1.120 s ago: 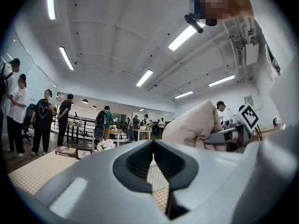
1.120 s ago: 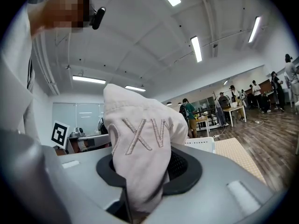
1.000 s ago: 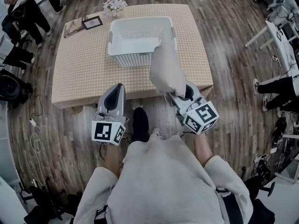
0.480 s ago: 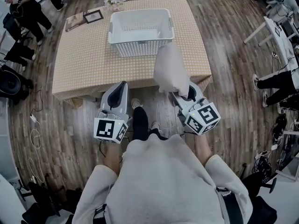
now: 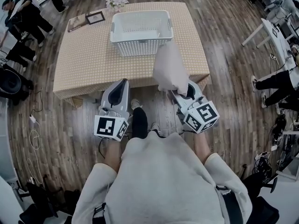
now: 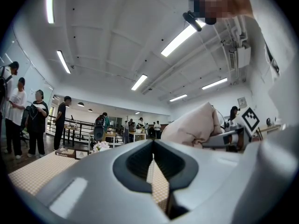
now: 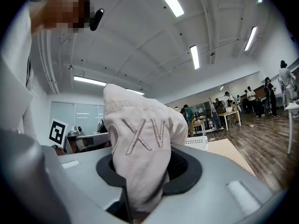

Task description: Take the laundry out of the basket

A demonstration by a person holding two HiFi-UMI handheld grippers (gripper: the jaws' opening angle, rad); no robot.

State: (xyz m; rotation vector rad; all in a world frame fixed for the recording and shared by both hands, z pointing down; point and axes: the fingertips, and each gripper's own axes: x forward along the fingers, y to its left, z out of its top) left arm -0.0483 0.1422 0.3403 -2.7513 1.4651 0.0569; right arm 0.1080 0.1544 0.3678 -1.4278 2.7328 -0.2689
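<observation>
**Head view: one cloth out, one basket on the table**

There is one table [image 5: 84, 59] with a dotted cover. One white basket [image 5: 140, 48] stands on it, at the far side. Inside the basket only its white floor shows. One picture frame [image 5: 95, 17], one book [image 5: 74, 23] and one bunch of flowers [image 5: 116, 0] sit near the far left corner of the table.

There are two grippers. The right gripper [image 5: 180, 91] has its jaws closed tight on one pale cloth [image 5: 169, 69]. The cloth sticks up from the jaws, and stitched letters show on it in the right gripper view. It is out of the basket, held up in the air over the near edge of the table.

The left gripper [image 5: 124, 81] holds nothing. Its jaws are together, with just a thin crack between them. It points at the near edge of the table.
</observation>
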